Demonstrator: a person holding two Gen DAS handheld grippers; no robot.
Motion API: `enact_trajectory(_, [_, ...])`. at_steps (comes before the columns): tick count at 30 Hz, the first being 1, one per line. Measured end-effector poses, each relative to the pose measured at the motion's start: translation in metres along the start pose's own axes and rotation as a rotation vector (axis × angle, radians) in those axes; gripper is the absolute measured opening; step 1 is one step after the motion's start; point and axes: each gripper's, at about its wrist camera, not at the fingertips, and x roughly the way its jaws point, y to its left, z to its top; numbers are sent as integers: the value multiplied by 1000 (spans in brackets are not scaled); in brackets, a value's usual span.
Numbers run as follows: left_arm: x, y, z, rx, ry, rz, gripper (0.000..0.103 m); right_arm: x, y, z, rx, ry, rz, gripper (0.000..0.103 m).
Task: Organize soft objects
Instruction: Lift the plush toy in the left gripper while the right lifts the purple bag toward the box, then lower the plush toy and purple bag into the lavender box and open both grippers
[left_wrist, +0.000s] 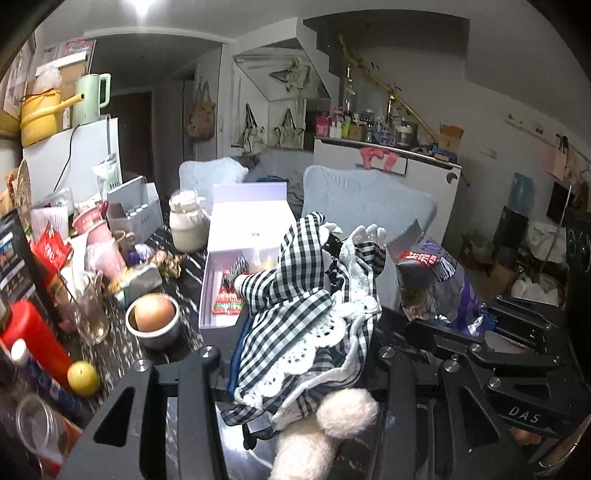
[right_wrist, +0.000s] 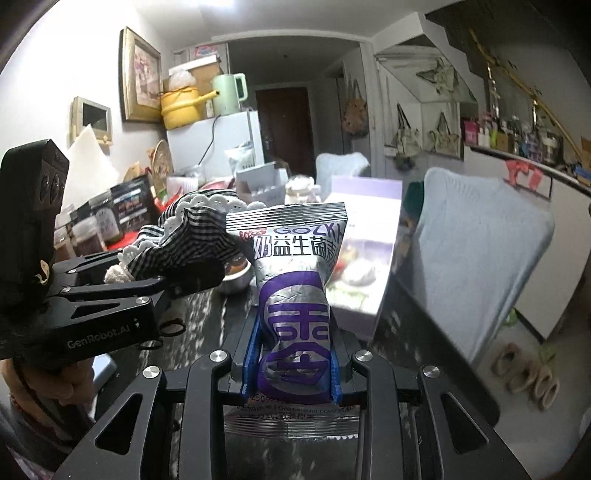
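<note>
My left gripper (left_wrist: 303, 373) is shut on a plush toy (left_wrist: 314, 317) in a black-and-white checked dress with lace trim; its white fluffy foot (left_wrist: 347, 408) hangs near the camera. The toy is held above the dark table, in front of an open lavender box (left_wrist: 240, 236) with striped items inside. My right gripper (right_wrist: 293, 354) is shut on a silver and purple snack bag (right_wrist: 295, 295), held upright. The bag also shows in the left wrist view (left_wrist: 432, 280), to the right of the toy. The left gripper and toy show in the right wrist view (right_wrist: 192, 243), at the left.
The dark table (left_wrist: 184, 266) is crowded on the left: a metal bowl (left_wrist: 153, 321), a yellow fruit (left_wrist: 83, 376), a red container (left_wrist: 33, 336), a glass jar (left_wrist: 186, 221), cups and boxes. Light blue cushioned chairs (left_wrist: 365, 206) stand behind. Slippers (right_wrist: 524, 373) lie on the floor at right.
</note>
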Motion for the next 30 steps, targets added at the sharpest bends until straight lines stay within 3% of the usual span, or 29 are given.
enact_trajectory(14, [58,24,54,-24,-27,38,43,59,-30,61,-37,-19,14,30])
enact_trajectory(30, [156,52,77,-33,26,50,43,141,-74,77,-18,43,-20,30])
